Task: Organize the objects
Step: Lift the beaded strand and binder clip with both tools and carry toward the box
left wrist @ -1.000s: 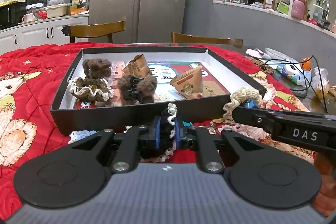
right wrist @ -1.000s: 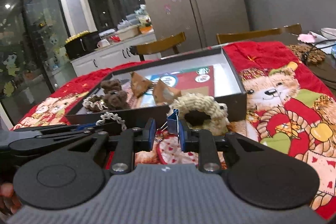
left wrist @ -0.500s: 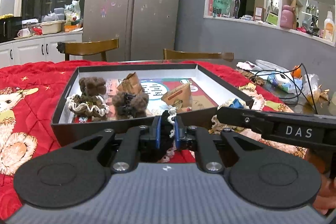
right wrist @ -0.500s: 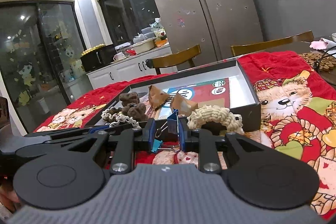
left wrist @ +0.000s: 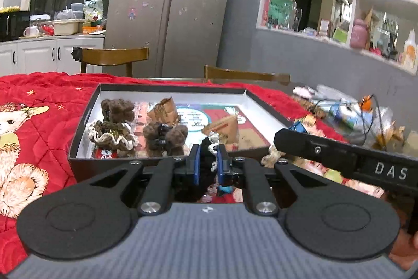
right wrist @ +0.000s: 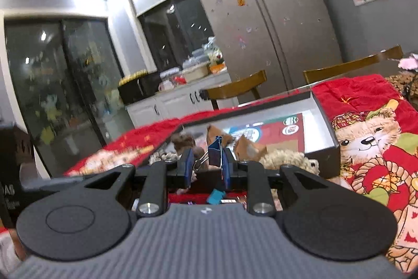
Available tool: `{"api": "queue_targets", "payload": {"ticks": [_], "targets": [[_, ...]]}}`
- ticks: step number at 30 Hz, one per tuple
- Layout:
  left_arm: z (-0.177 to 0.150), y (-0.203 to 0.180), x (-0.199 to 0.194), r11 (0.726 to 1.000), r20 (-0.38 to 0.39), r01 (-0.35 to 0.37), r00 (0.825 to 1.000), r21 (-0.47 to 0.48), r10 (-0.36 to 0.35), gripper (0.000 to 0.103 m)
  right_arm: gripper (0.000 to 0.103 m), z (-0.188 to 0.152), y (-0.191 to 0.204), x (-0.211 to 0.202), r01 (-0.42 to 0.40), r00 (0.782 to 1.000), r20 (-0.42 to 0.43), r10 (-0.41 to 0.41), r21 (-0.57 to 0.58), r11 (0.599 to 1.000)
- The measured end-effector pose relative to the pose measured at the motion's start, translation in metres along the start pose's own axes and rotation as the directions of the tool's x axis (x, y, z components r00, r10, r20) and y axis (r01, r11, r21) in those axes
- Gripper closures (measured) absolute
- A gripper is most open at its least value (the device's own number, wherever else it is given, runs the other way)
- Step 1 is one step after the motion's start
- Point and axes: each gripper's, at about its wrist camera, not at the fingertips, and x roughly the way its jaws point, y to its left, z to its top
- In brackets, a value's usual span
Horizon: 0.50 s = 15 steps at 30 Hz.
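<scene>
Your right claw [right wrist: 206, 166] pinches a blue binder clip [right wrist: 214, 153] off-centre, the left claw [left wrist: 207, 161] grips a dark scrunchie [left wrist: 209, 148]; either may slip short of the box [left wrist: 167, 88].

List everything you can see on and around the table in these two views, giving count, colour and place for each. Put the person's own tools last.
box: one, black outside, white inside, on the blanket
blanket: one, red with bear prints, covering the table
fuzzy clips: two, brown, left part of the box
frilled scrunchie: one, brown with cream edge, front left of the box
paper packets: two, tan, middle of the box
knit scrunchie: one, cream, outside the box by its near wall
binder clip: one, blue, held in the right gripper
trimmed scrunchie: one, dark with white trim, held in the left gripper
chairs: two, wooden, behind the table
fridge: one, silver, back wall
left gripper: black with blue pads, shut
right gripper: black with blue pads, shut
</scene>
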Motion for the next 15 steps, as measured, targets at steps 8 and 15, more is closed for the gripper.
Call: {"api": "queue_targets", "payload": {"ticks": [8, 15], "targets": [[0.043, -0.005, -0.036, 1.0, 0.13, 0.019, 0.991, 0.012, -0.021, 0.088, 0.077, 0.047, 0.004, -0.017, -0.055, 0.995, 0.084, 0.052, 0.025, 0.998], [0.095, -0.007, -0.054, 0.999, 0.235, 0.033, 0.971, 0.014, -0.035, 0.088, 0.077, 0.092, 0.01, -0.004, -0.071, 0.99, 0.123, 0.069, 0.01, 0.997]]}}
